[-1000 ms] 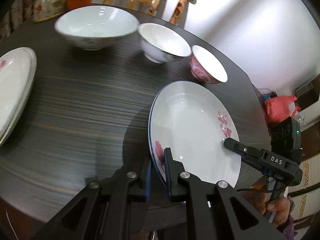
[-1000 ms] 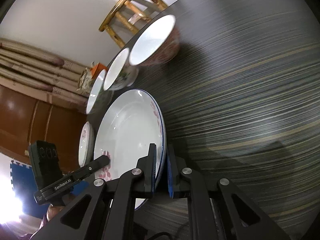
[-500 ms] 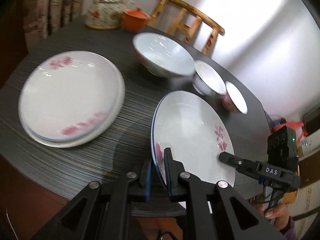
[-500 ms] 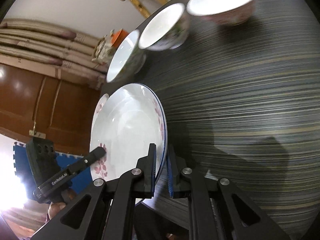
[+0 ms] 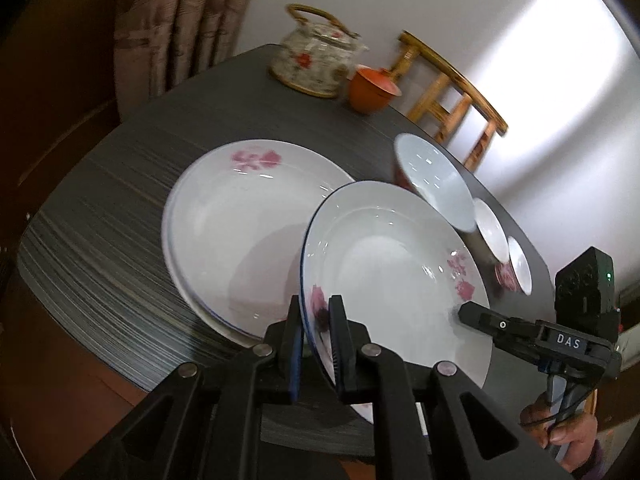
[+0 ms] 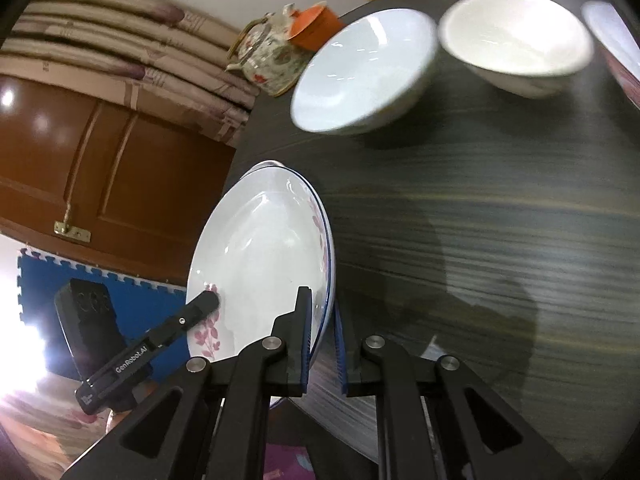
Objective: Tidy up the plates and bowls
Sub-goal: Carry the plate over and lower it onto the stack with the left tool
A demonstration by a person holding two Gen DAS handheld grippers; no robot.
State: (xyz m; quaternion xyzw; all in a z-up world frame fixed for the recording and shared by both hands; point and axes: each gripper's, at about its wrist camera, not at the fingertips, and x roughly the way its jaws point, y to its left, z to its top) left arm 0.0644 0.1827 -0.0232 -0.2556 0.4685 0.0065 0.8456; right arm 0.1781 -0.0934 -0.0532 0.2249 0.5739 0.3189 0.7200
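Observation:
A white plate with a blue rim and pink flowers hangs tilted above the dark table, held at two sides. My left gripper is shut on its near rim. My right gripper is clamped on the opposite rim, and in the right wrist view the right gripper pinches the same plate. The plate's left edge overlaps a stack of matching plates lying on the table. Behind it stand a large white bowl, a middle bowl and a small red-sided bowl in a row.
A flowered teapot and an orange cup stand at the table's far edge, with a wooden chair behind. A curtain and a brown door lie beyond the left edge. A person's hand grips the right tool.
Both grippers have carried the plate leftward across the table, away from the bowls. The stack of plates has come under its left edge. The grip is unchanged.

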